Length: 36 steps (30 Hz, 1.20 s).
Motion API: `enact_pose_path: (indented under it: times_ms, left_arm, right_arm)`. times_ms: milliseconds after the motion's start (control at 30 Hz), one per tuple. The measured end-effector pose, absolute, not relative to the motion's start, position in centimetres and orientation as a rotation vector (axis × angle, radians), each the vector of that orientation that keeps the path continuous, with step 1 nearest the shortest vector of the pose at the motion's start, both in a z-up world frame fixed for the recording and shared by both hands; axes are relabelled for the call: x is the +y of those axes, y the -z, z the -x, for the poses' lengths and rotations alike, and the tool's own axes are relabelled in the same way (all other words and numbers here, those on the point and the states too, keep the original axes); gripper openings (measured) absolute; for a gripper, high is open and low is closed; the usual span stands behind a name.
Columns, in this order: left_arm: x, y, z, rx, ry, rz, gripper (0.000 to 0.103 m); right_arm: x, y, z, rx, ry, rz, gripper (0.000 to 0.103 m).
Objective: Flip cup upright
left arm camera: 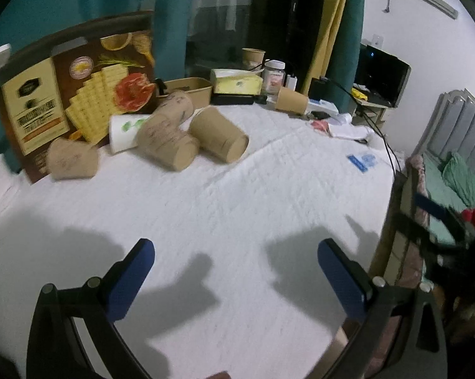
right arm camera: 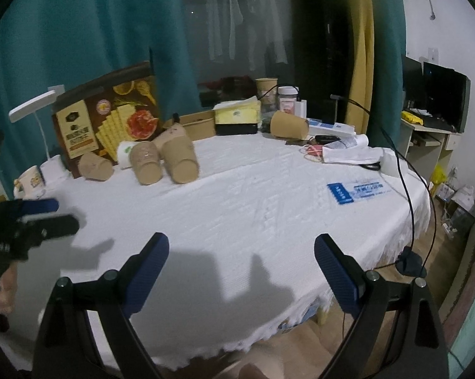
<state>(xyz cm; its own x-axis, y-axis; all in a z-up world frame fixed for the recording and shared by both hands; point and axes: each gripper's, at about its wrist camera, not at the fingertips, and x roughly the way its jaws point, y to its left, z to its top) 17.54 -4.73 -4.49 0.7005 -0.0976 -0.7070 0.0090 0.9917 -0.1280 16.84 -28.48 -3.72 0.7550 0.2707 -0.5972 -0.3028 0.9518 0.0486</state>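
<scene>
**Both grippers spread and empty, cups lying toppled at the far side of the table**

The left gripper (left arm camera: 236, 252) hangs over the white tablecloth (left arm camera: 237, 195) with its blue-padded jaws spread wide and nothing between them. The right gripper (right arm camera: 241, 248) is spread just as wide and equally empty, above the near edge of the same cloth; in its view the left gripper (right arm camera: 38, 214) shows at the left border, blurred.

Beyond both, well apart from the jaws, a cluster of brown paper cups lies on its side in front of the cracker box (left arm camera: 76, 94). The nearest brown cup (left arm camera: 220, 139) points its base toward the camera and touches a second brown cup (left arm camera: 169, 145) on its left. Behind those lie a third brown cup (left arm camera: 177, 102) and a white cup (left arm camera: 127, 132) with a green print. A small brown cup (left arm camera: 71, 162) lies alone at the foot of the box.

To the right of the box, along the back of the table, sit a brown tray (left arm camera: 190, 87), a yellow tissue pack (left arm camera: 236, 82), a jar (left arm camera: 273, 77) and another toppled brown cup (left arm camera: 291, 99). A blue card (right arm camera: 356, 191) lies flat on the cloth, far right of the box.
</scene>
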Motion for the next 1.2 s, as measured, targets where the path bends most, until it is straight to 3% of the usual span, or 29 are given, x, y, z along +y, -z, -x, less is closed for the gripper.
enact_pose_path:
  times_ms: [500, 1000, 1067, 1200]
  left_arm:
    - [-3.3, 5.9, -34.8, 0.823, 0.064, 0.348, 0.103]
    - [-2.9, 9.5, -41.8, 0.917, -0.063, 0.323, 0.102]
    - [-3.1, 9.6, -42.2, 0.915, -0.070, 0.297, 0.098]
    - [-3.5, 9.3, -42.5, 0.916, -0.044, 0.284, 0.068]
  right_arm:
    - [-28.8, 3.3, -29.4, 0.637, -0.339, 0.043, 0.092]
    - [-28.3, 3.4, -31.5, 0.633, -0.360, -0.043, 0.092]
    - [-28.4, 3.5, -31.4, 0.636, -0.358, -0.047, 0.092]
    - [-29.1, 3.2, -30.6, 0.633, -0.343, -0.059, 0.092]
